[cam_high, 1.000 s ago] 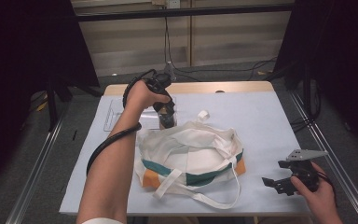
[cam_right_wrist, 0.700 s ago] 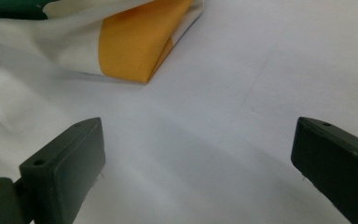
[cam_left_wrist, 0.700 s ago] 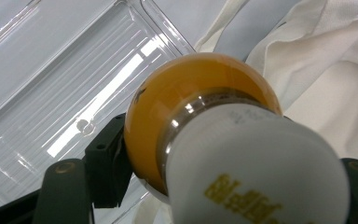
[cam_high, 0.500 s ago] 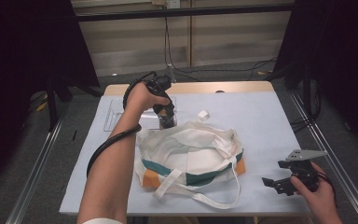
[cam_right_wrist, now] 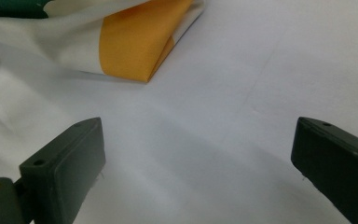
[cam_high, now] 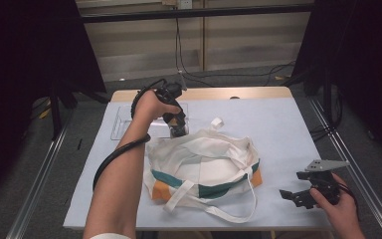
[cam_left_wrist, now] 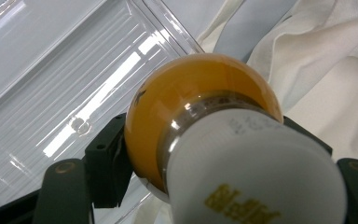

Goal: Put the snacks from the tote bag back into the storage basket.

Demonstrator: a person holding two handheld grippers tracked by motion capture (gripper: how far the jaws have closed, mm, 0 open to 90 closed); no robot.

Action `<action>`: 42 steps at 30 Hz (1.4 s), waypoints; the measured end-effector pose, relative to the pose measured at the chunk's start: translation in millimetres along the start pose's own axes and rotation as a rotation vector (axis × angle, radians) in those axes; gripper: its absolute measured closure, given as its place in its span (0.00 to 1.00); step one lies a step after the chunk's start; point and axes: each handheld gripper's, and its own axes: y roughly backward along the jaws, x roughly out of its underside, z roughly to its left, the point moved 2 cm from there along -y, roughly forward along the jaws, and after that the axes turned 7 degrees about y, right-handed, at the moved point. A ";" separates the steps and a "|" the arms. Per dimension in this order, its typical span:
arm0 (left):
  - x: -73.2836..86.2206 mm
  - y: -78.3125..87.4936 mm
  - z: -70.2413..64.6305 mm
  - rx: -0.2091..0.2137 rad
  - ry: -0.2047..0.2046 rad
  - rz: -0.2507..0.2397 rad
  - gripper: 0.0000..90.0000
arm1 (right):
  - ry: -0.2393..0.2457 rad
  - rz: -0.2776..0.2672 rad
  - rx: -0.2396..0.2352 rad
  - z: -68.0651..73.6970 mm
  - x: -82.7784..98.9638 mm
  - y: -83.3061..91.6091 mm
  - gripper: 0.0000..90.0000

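We have the left gripper [cam_high: 177,130] clamped on an orange light bulb [cam_left_wrist: 191,112], its two black jaws pressing the bulb from either side in the left gripper view, the white base with gold lettering turned towards that camera; in the high view this gripper hangs at the far left of the table [cam_high: 278,129], just over the near edge of a clear plastic tray [cam_high: 124,122] and at the far rim of the tote bag [cam_high: 204,172] — the bulb itself is too small to make out there. The bag, cream with green and orange panels, lies slack in the middle of the table, its straps trailing towards the near edge; its mouth looks partly gathered, so we cannot tell how open it stands. The right gripper [cam_high: 303,195] rests low at the near right corner, well apart from the bag, its jaws spread wide with nothing between them, only bare tabletop and an orange corner of the bag ahead in the right gripper view. We judge the bulb light but fragile and slippery — a smooth globe that could squirt out of flat pads or crack under a hard squeeze; the sound hold is across the waist where globe meets the stiffer base, firm rather than tight; the bag is soft and will fold, so we would expect its rim to need lifting by a strap.
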 end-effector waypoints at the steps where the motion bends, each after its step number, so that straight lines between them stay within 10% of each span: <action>1: 0.0 -1.1 0.1 0.007 0.000 -0.002 0.33 | 0.000 -0.001 0.001 -0.2 0.0 0.1 0.03; 42: 1.0 -17.7 -0.8 -0.007 0.002 0.000 0.33 | -0.001 0.003 -0.003 0.1 0.3 0.2 0.03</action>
